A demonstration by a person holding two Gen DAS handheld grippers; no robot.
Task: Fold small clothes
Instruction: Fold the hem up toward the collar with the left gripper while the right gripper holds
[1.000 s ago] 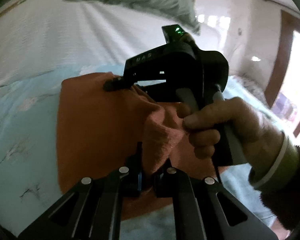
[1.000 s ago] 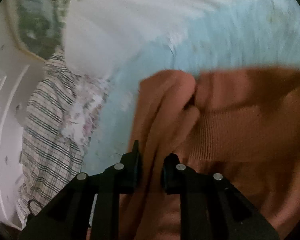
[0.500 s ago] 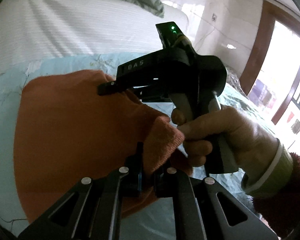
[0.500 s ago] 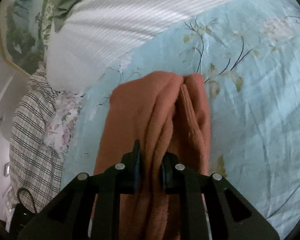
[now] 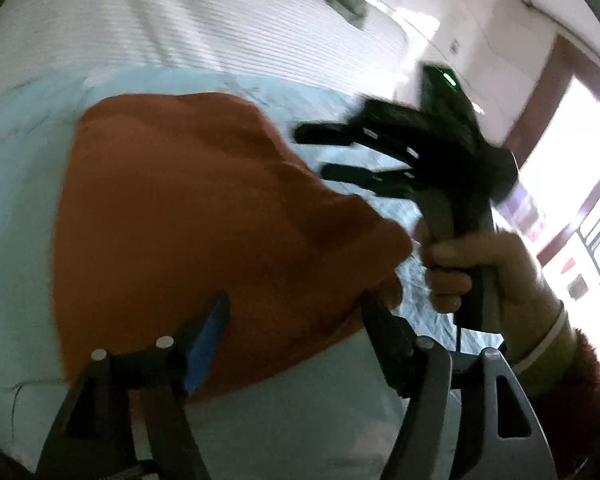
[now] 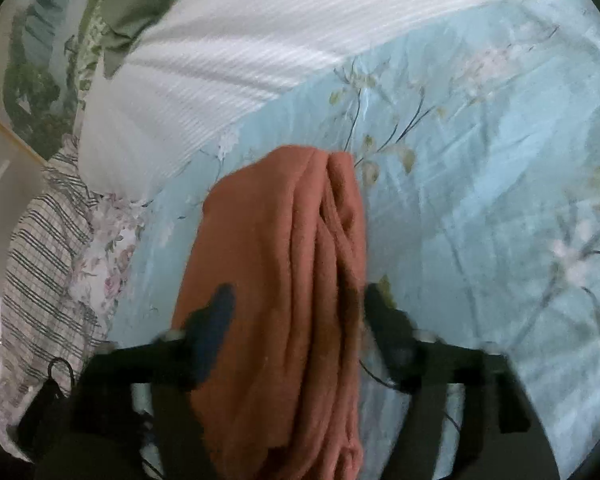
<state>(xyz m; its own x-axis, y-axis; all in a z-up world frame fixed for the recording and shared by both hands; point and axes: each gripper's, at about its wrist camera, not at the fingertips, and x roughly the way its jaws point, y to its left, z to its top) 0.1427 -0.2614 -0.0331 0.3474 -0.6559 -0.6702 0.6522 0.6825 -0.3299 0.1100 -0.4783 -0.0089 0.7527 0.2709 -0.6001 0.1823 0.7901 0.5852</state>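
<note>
garment [image 5: 188, 216]: orange knit, folded, lying on the blue floral sheet [image 6: 480, 168]. Left wrist view: fills centre-left. Right wrist view [image 6: 284, 272]: long ridged bundle running from centre down to the bottom edge.
left gripper [image 5: 292, 312]: jaws just opened, now spread wide. Garment's near edge sits between the fingers, pads not pressing it.
right gripper [image 6: 296, 304]: jaws just opened, spread, blurred. Fingers straddle the bundle, one each side; no pinch. Also seen at right of the left wrist view [image 5: 332, 152], fingers apart over the sheet, just beside the garment's right edge.
hand [image 5: 480, 268]: wraps the right gripper's handle, right of frame; dark red sleeve [image 5: 572, 392] at lower right.
blanket [image 6: 260, 40]: white, ribbed, above the sheet in both views.
checked cloth [image 6: 44, 264]: left edge, right wrist view.
</note>
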